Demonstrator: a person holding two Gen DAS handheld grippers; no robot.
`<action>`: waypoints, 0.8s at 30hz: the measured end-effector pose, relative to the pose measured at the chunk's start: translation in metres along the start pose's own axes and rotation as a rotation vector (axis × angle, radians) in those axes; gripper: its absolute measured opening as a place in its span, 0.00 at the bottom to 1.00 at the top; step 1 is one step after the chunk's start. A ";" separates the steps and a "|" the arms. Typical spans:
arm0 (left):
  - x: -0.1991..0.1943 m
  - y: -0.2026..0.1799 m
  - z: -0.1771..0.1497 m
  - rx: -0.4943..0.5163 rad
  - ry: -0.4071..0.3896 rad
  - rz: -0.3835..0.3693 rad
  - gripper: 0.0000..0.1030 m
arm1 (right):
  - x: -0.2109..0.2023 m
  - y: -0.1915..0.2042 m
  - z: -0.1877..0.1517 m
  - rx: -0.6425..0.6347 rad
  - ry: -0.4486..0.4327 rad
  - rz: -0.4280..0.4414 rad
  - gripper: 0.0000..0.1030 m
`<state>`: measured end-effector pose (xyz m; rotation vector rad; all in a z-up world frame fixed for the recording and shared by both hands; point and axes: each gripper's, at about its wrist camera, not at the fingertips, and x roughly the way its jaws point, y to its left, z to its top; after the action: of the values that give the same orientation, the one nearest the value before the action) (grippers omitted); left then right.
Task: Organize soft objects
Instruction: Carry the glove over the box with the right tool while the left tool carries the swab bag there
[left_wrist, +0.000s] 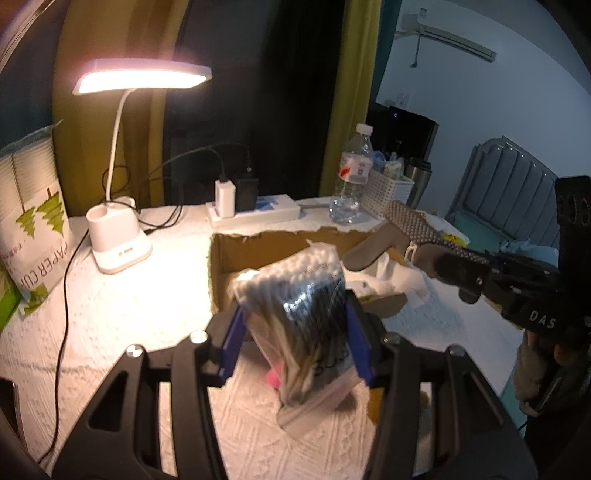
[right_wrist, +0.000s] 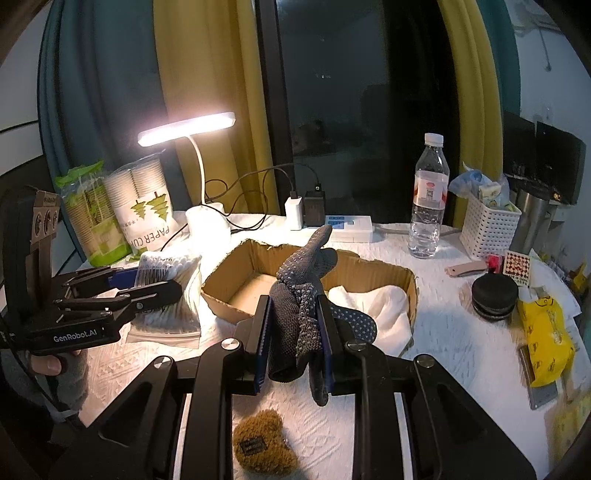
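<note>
My left gripper is shut on a clear zip bag of cotton swabs and holds it upright above the white cloth, just left of an open cardboard box. In the right wrist view the left gripper and its bag are at the box's left side. My right gripper is shut on a grey dotted glove above the box's near wall. The glove also shows in the left wrist view. A white cloth lies inside the box. A brown fuzzy toy lies below the right gripper.
A lit desk lamp, paper cup packs, a power strip with chargers, a water bottle and a white basket stand at the back. A black round case and a yellow packet lie right.
</note>
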<state>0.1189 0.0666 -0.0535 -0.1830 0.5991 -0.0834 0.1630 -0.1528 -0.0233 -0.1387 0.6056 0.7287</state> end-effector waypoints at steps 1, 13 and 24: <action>0.001 0.001 0.002 0.005 -0.003 0.003 0.49 | 0.002 -0.001 0.002 0.000 0.001 0.001 0.24; 0.020 0.009 0.026 0.013 -0.033 0.030 0.49 | 0.023 -0.009 0.023 -0.025 -0.004 0.012 0.24; 0.059 0.022 0.032 0.001 0.006 0.040 0.49 | 0.053 -0.024 0.031 -0.013 0.021 0.018 0.24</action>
<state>0.1863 0.0852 -0.0645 -0.1695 0.6079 -0.0459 0.2244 -0.1296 -0.0296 -0.1531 0.6232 0.7491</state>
